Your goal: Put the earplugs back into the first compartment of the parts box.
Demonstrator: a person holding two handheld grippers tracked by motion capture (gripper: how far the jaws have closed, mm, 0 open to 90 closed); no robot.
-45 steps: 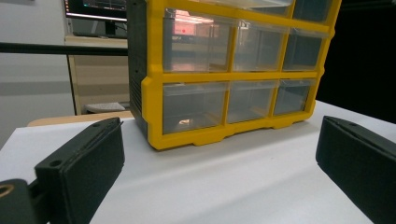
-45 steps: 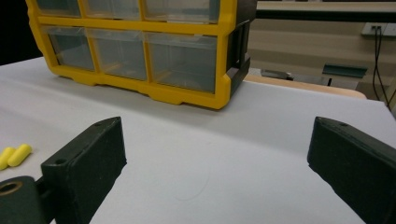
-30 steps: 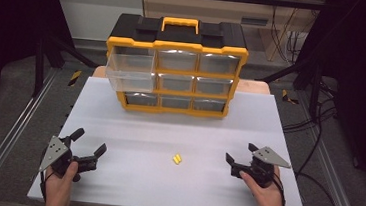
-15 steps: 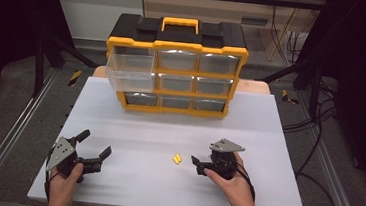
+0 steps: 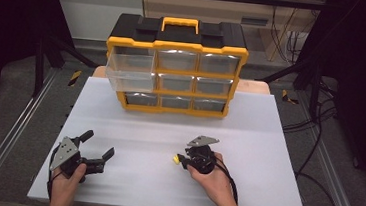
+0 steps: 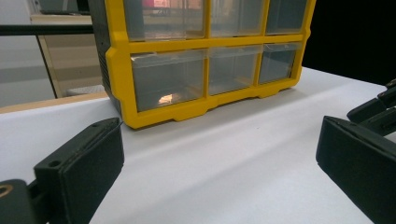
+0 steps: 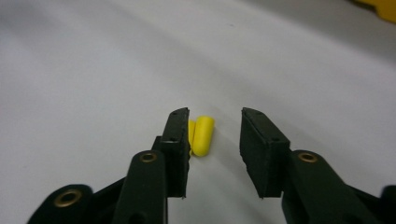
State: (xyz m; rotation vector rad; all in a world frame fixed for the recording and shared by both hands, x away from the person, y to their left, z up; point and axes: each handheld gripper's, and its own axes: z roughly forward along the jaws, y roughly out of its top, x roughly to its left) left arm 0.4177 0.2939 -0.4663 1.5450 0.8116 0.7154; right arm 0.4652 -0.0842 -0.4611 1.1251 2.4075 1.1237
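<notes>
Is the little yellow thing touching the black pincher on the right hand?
Cannot tell. In the right gripper view the yellow piece lies between the open jaws of the right gripper, tight against one; no gap shows, but contact isn't plain.

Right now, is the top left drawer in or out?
Out: the drawer sticks forward from the organizer, past the other drawer fronts.

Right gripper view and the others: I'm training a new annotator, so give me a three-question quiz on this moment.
1. True or false: the right gripper has its jaws shut on the small yellow piece.
2. Which drawer of the yellow organizer is pulled out? A) top left B) bottom right C) middle
3. Fill in: the left gripper has its jaws ____.

Key: 1 false, the piece lies between open jaws, beside one of them; 2 A; 3 open.
</notes>
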